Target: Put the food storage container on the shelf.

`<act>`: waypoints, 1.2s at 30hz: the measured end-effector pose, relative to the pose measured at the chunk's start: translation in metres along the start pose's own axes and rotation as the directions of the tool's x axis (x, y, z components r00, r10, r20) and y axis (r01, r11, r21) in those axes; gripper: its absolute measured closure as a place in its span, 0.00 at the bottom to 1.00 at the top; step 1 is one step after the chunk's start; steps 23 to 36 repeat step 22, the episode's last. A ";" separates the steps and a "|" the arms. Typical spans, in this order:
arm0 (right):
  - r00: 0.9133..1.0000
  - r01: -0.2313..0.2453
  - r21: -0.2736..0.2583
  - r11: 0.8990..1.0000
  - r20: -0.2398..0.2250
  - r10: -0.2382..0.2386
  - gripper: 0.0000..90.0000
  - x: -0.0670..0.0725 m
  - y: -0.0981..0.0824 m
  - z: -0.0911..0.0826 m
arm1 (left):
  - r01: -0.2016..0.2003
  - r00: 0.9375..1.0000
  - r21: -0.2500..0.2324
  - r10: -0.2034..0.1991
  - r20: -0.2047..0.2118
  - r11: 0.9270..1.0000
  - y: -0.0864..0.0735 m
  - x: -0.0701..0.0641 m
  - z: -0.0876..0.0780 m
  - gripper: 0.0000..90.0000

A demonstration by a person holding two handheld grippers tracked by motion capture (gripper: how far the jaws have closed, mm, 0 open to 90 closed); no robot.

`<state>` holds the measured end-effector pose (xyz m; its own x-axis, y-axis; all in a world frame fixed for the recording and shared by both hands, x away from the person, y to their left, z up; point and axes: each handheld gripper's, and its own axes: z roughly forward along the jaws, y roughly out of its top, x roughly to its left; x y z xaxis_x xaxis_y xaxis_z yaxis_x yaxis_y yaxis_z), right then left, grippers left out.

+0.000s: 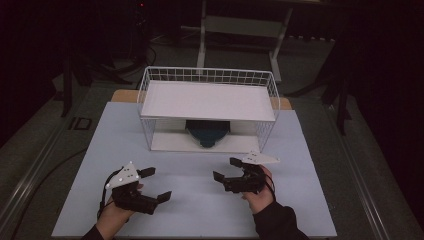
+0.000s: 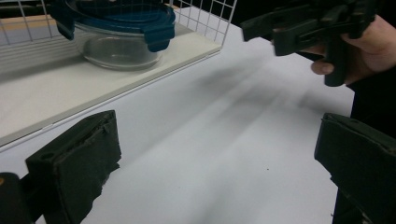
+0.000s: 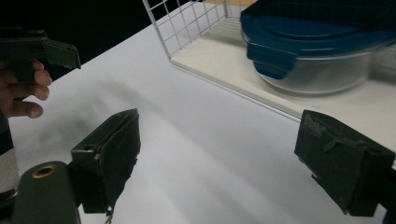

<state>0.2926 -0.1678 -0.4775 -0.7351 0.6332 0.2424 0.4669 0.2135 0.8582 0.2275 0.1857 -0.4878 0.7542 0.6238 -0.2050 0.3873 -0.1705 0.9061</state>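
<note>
A clear glass container with a blue clip lid [image 1: 206, 132] stands on the lower board of a white wire rack [image 1: 207, 76], under the rack's white upper shelf [image 1: 207, 100]. In front of the rack, my left gripper [image 1: 156, 184] hovers over the white table at the near left, jaws wide apart with nothing between them. My right gripper [image 1: 226, 169] is at the near right, closer to the rack, also open and empty. The left gripper view shows its own jaws [image 2: 219, 158] spread, the container [image 2: 119, 32] beyond them and the right gripper [image 2: 303, 25] at the upper right. The right gripper view shows open jaws [image 3: 224, 154] below the container [image 3: 317, 46].
The white tabletop [image 1: 200, 210] spreads between the grippers and the rack. Dark floor, cables and a pale frame [image 1: 240, 30] lie behind the table. The rack's wire side wall [image 3: 182, 23] rises at the left of its opening.
</note>
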 end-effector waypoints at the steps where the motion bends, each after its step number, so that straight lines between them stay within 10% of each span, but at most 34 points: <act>1: 1.000 0.002 -0.007 1.000 0.004 -0.002 0.16 0.000 -0.002 -0.004 | 0.002 1.000 0.000 -0.002 0.000 1.000 0.000 0.000 0.000 0.00; 13: 0.999 -0.028 -0.017 0.999 0.040 0.028 0.16 -0.008 -0.025 -0.039 | 0.003 1.000 -0.009 -0.003 -0.008 1.000 -0.007 0.001 -0.003 0.00; 36: 0.998 -0.022 -0.002 1.000 0.064 0.022 0.16 -0.012 -0.036 -0.040 | -0.003 1.000 -0.013 0.003 -0.008 1.000 -0.009 0.001 -0.002 0.00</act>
